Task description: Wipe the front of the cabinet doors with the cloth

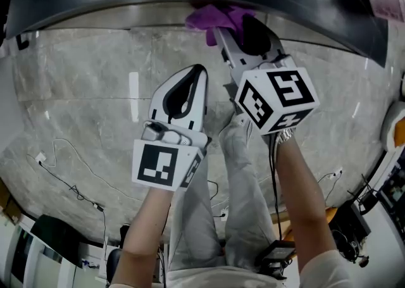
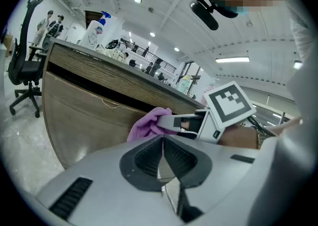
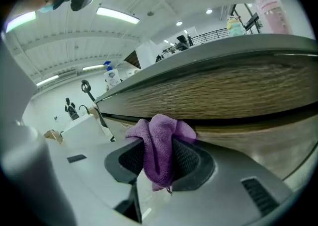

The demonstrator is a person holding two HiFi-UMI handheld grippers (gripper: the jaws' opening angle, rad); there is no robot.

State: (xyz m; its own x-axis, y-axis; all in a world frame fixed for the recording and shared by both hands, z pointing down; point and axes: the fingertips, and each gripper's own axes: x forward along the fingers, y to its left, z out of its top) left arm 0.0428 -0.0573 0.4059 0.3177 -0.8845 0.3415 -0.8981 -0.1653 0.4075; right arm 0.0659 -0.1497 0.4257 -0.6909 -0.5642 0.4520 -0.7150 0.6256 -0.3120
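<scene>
The right tool [image 3: 159, 159] pinches the purple cloth [image 3: 160, 143] between its two pads. A bunched part of the cloth stands out past the tips and a short end hangs below them. The left tool [image 2: 162, 139] is pressed together with nothing in it and hangs just beside the right one, lower down.

The bunch lies at the cabinet door [image 3: 258, 135], just at the dark gap [image 3: 248, 119] under the upper wooden front, and it seems to touch the wood.

I think the main risk is the small size of this bunch. If the tool pushes at a bad angle, the hard tips can reach the wood before the cloth does and scratch it. A sideways stroke can also drag the cloth out of the grip, or catch it in the gap. The idle left tool is close enough to knock the right one during a wide stroke.

The door is brown wood grain, smooth and vertical, under a dark counter [image 3: 208, 51]. The floor [image 1: 82, 103] is pale, glossy stone with thin cables [image 1: 69, 185] on it.

On the counter stand a spray bottle [image 2: 97, 29] and a pink bottle [image 3: 272, 6]. Farther off there is an office chair [image 2: 25, 66], some people [image 2: 54, 21] and long ceiling lights.
</scene>
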